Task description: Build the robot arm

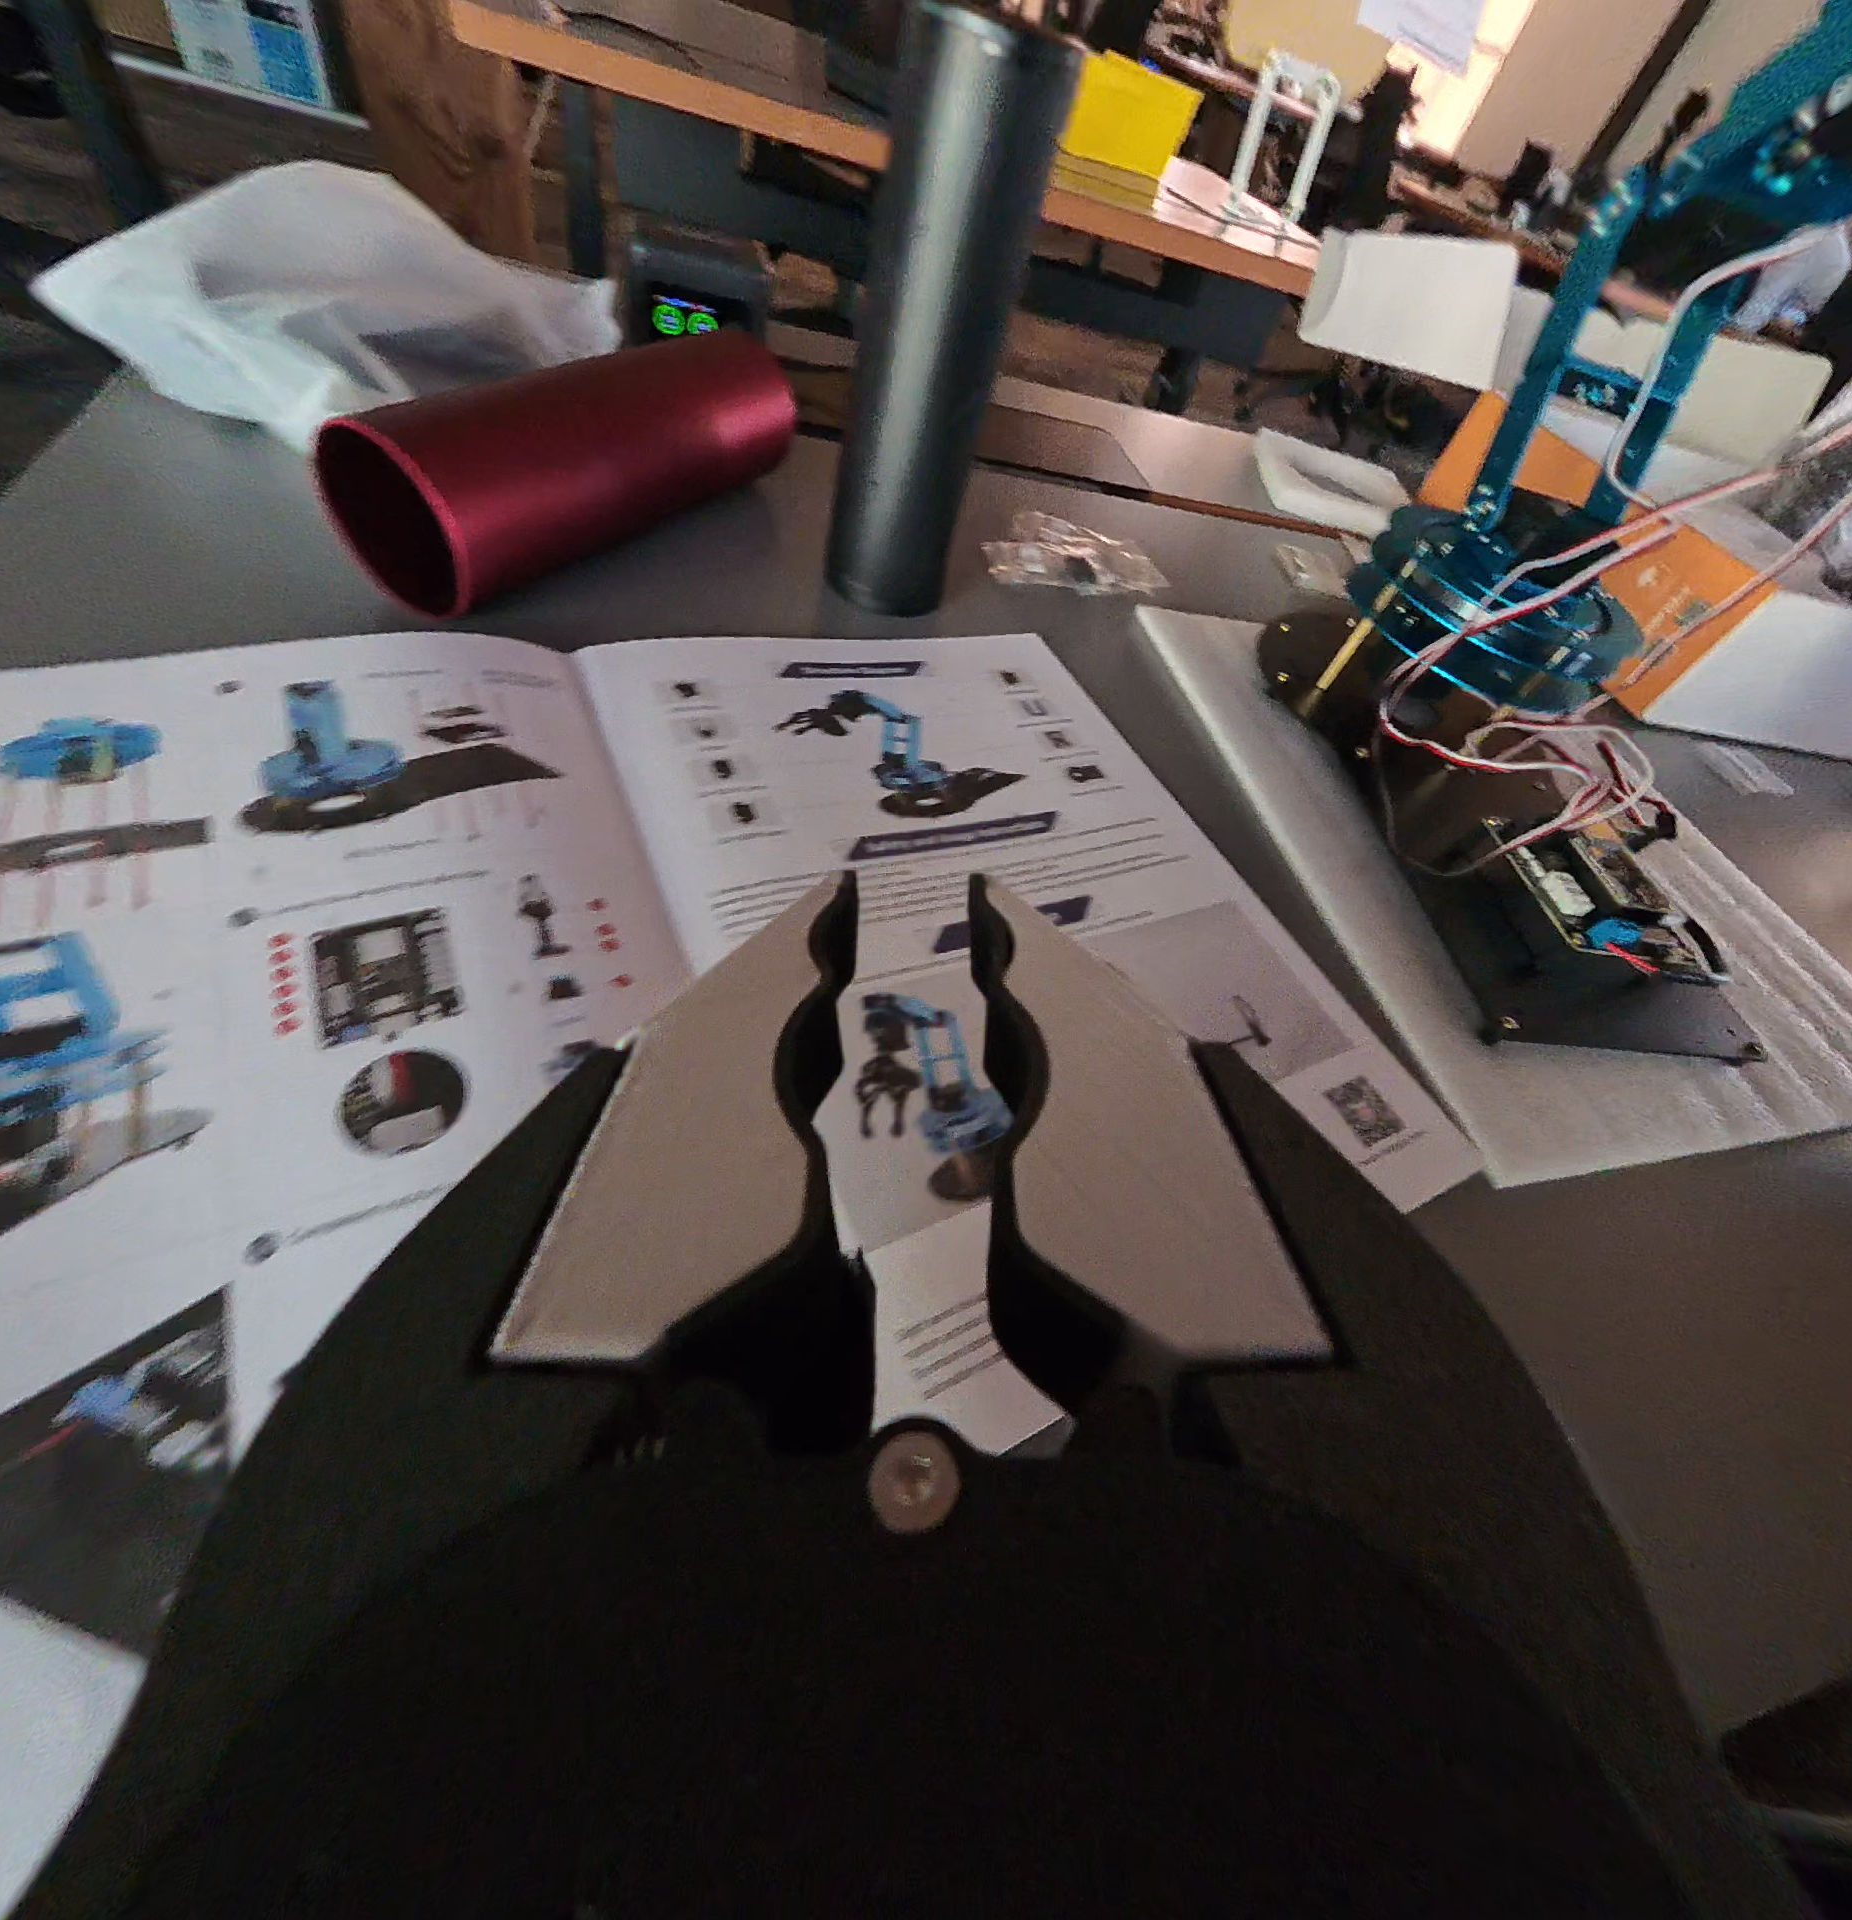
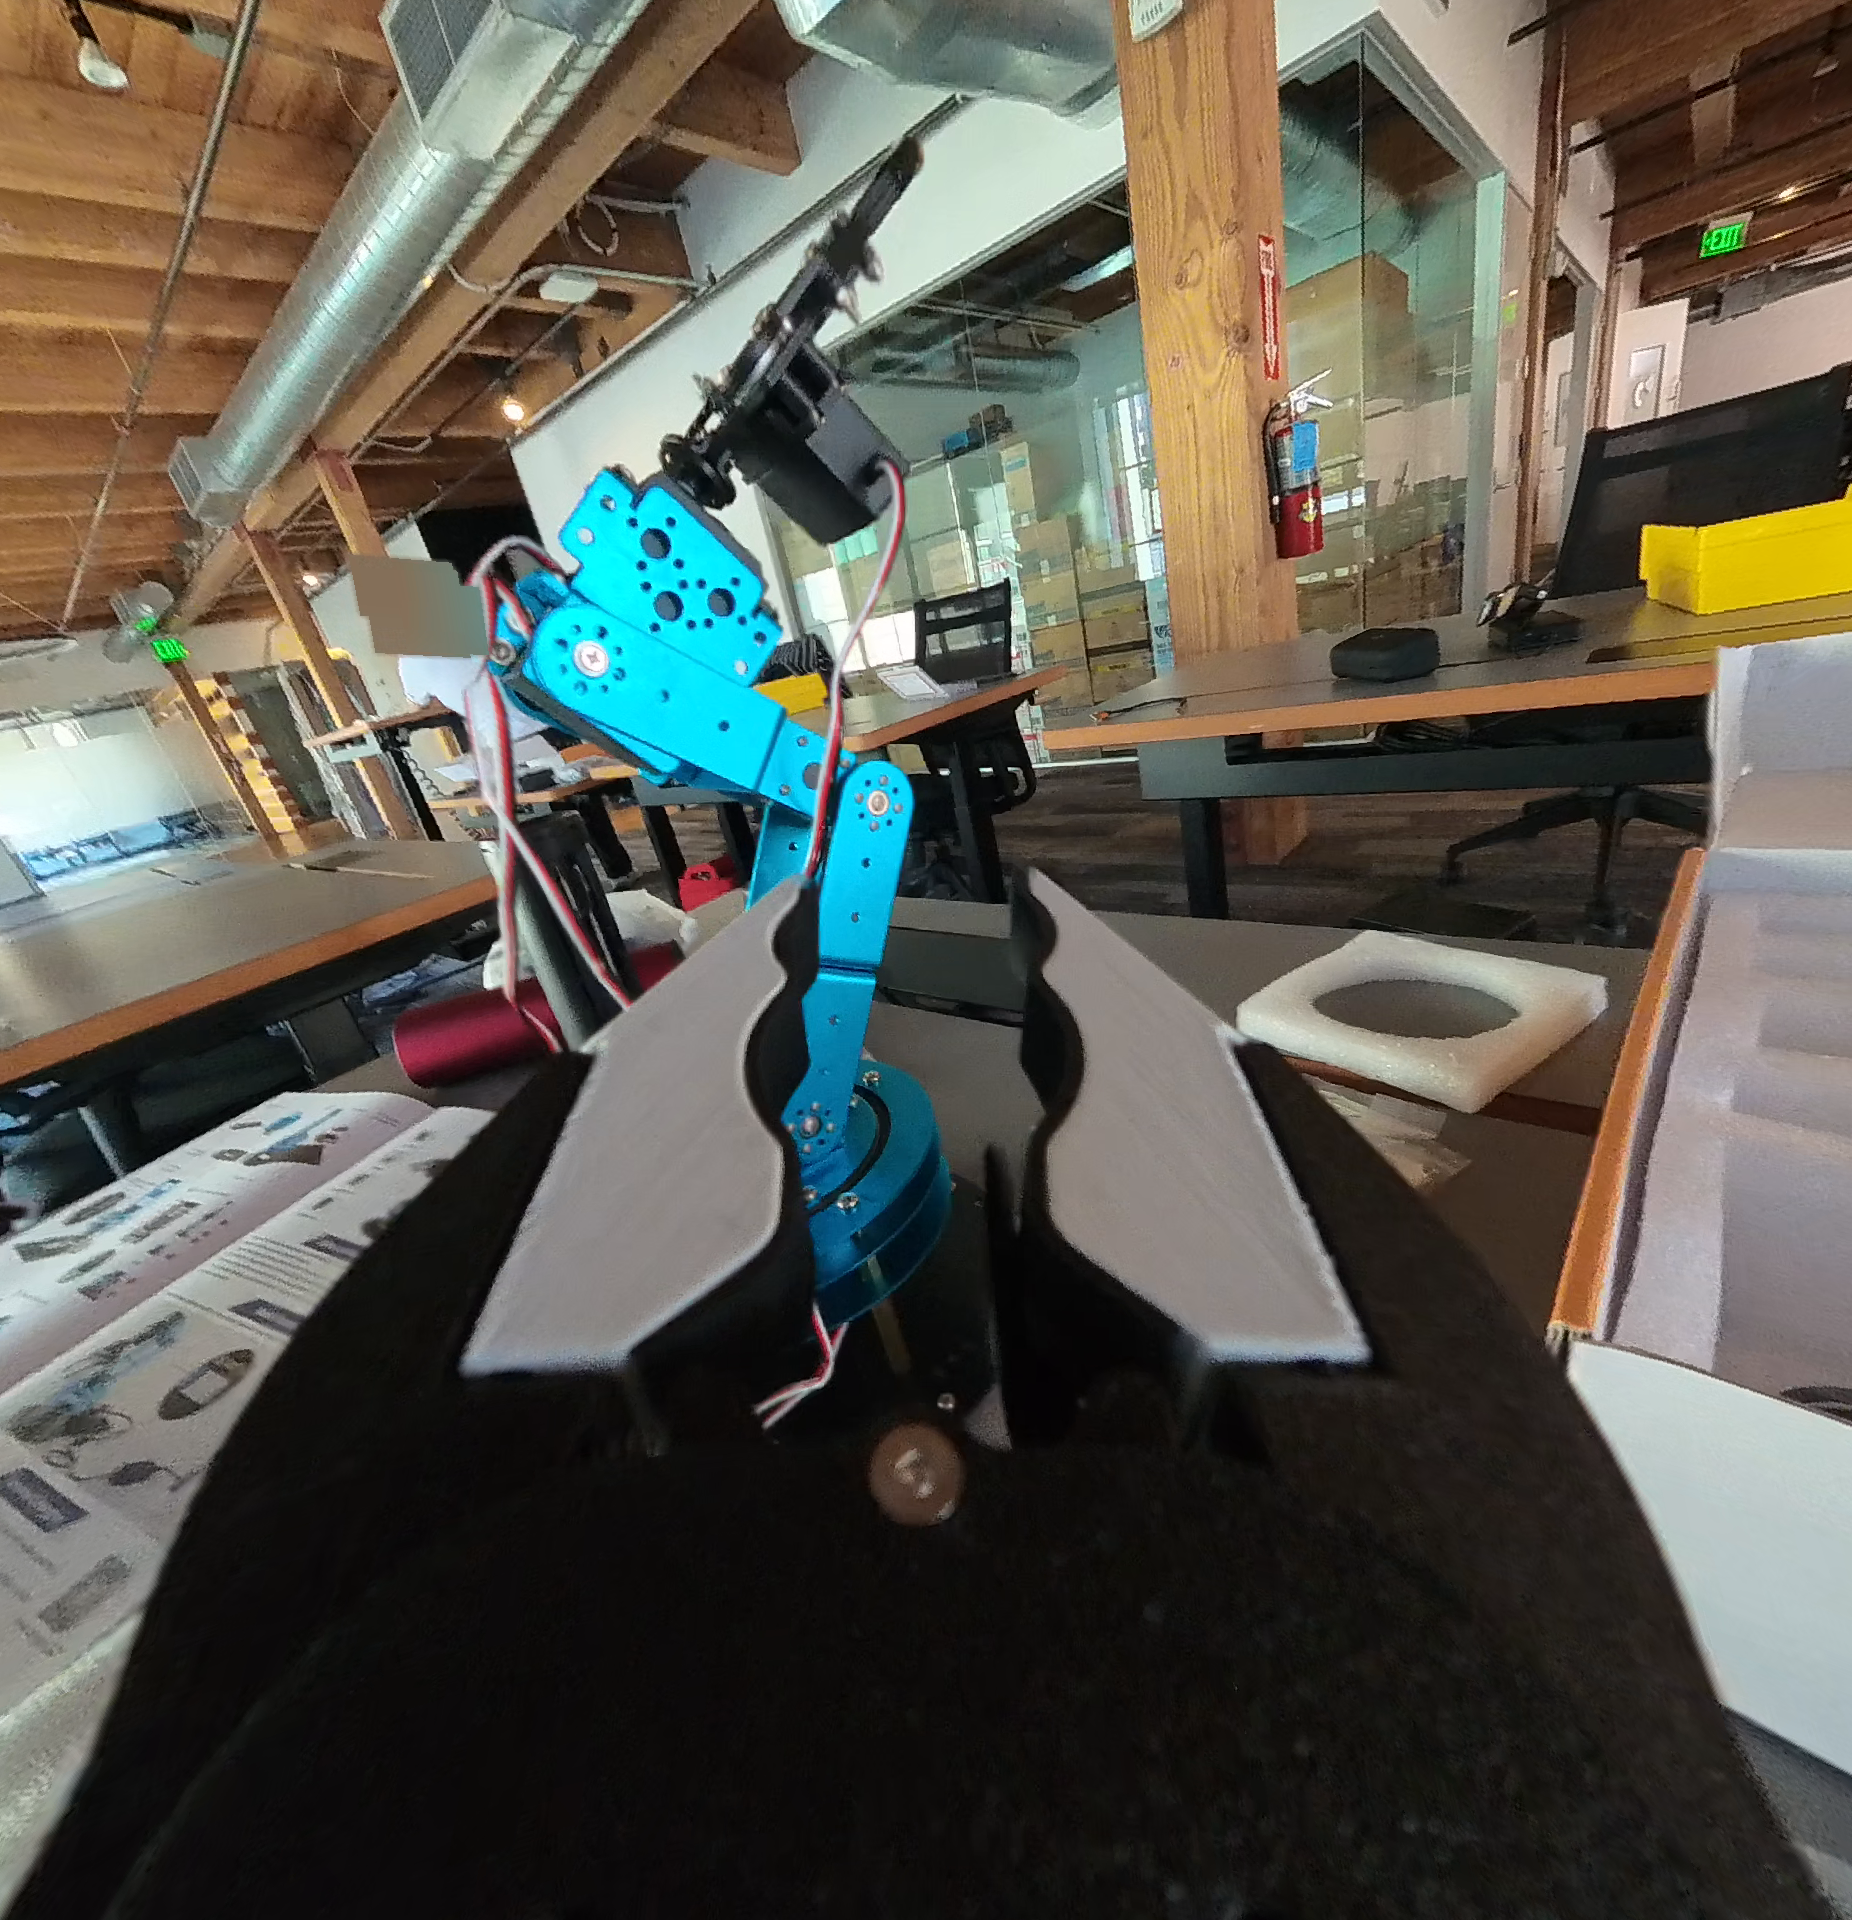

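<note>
While the left gripper (image 1: pixel 909 883) hangs over the open instruction booklet (image 1: pixel 402 883) on the grey table (image 1: pixel 1587 1351), we find its jaws slightly apart and empty, the printed page showing through the gap. At 11 o'clock from the tips a red tube (image 1: pixel 548 468) lies on its side, open end toward the camera; at 12 o'clock a dark grey cylinder (image 1: pixel 932 312) stands upright just beyond the booklet. At 2 o'clock we note the blue robot arm (image 1: pixel 1504 582) on its black base plate, resting on a white foam sheet (image 1: pixel 1628 1091), with red and white wires trailing to a circuit board (image 1: pixel 1587 914).

In the right wrist view, the right gripper (image 2: pixel 917 888) has its jaws apart with nothing held. The blue arm's lower link and round base show between them, though we cannot tell whether they touch. At 2 o'clock lies a white foam ring (image 2: pixel 1421 1013).
</note>
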`<state>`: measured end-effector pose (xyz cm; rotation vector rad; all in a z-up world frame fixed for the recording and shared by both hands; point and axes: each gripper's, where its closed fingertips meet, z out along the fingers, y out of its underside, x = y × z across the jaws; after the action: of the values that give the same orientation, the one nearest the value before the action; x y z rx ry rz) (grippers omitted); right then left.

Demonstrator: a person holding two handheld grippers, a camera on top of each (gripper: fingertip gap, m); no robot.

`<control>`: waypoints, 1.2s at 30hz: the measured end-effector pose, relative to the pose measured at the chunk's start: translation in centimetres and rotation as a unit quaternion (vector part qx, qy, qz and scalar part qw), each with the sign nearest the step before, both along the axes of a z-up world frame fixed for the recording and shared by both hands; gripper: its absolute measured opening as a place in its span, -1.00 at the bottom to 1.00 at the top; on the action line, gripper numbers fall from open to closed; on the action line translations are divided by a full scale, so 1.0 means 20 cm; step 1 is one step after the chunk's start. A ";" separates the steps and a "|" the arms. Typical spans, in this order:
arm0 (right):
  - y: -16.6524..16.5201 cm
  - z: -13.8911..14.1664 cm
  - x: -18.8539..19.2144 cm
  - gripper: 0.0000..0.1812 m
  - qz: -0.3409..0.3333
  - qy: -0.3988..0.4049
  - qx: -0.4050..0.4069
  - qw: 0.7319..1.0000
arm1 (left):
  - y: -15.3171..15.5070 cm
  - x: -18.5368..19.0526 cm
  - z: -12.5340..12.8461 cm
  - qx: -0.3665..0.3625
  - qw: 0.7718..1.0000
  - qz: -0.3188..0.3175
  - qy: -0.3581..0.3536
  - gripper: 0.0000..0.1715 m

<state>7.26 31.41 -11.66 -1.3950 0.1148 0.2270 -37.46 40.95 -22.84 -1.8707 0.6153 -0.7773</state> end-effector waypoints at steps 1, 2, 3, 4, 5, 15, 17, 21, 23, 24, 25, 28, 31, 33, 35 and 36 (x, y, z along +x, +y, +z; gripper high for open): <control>0.01 -0.01 0.00 -0.61 -0.003 -0.009 -0.005 1.000 | 0.01 -0.05 -0.01 0.000 1.000 0.011 -0.008 -0.77; 0.01 -0.02 0.00 -0.61 -0.007 -0.018 -0.009 1.000 | 0.02 -0.09 -0.01 -0.001 1.000 0.020 -0.017 -0.77; 0.02 -0.03 -0.01 -0.61 -0.009 -0.029 -0.013 0.999 | 0.03 -0.12 -0.01 -0.001 0.999 0.024 -0.028 -0.76; 0.02 -0.03 -0.02 -0.61 -0.011 -0.043 -0.016 0.999 | 0.03 -0.15 -0.01 -0.002 0.999 0.025 -0.040 -0.76; 0.02 -0.03 -0.02 -0.61 -0.015 -0.059 -0.017 0.998 | 0.02 -0.17 -0.01 0.000 0.998 0.024 -0.049 -0.76; 0.03 -0.09 0.03 -0.64 -0.038 -0.088 -0.034 0.995 | -0.08 -0.27 -0.08 0.055 0.998 0.011 -0.032 -0.76; 0.02 -0.08 0.05 -0.65 -0.039 -0.074 -0.029 0.996 | -0.11 -0.26 -0.06 0.069 0.997 -0.005 -0.038 -0.76; 0.03 -0.11 0.09 -0.65 -0.040 -0.051 -0.034 0.997 | -0.13 -0.24 -0.06 0.081 0.996 -0.024 -0.034 -0.76; 0.04 -0.14 0.10 -0.65 -0.040 -0.041 -0.041 0.998 | -0.13 -0.23 -0.08 0.072 0.997 -0.027 -0.029 -0.75; 0.04 -0.15 0.11 -0.66 -0.039 -0.037 -0.044 0.998 | -0.13 -0.23 -0.08 0.068 0.997 -0.027 -0.027 -0.75; 0.04 -0.16 0.11 -0.66 -0.037 -0.034 -0.046 0.998 | -0.13 -0.23 -0.08 0.066 0.997 -0.027 -0.026 -0.75; 0.05 -0.17 0.11 -0.66 -0.036 -0.025 -0.051 0.998 | -0.13 -0.23 -0.09 0.064 0.997 -0.027 -0.024 -0.75; 0.05 -0.17 0.11 -0.66 -0.036 -0.028 -0.053 0.998 | -0.13 -0.23 -0.09 0.064 0.997 -0.026 -0.026 -0.75; 0.05 -0.18 0.10 -0.66 -0.034 -0.031 -0.055 0.997 | -0.13 -0.23 -0.09 0.062 0.997 -0.027 -0.026 -0.75; 0.06 -0.19 0.10 -0.66 -0.033 -0.033 -0.059 0.997 | -0.13 -0.23 -0.09 0.061 0.997 -0.027 -0.025 -0.75; 0.07 -0.20 0.09 -0.66 -0.032 -0.034 -0.062 0.997 | -0.13 -0.23 -0.09 0.061 0.997 -0.028 -0.025 -0.75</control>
<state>9.11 32.73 -15.67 -1.5187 0.1180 0.1208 -42.06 38.44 -24.67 -1.7253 0.6706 -0.8023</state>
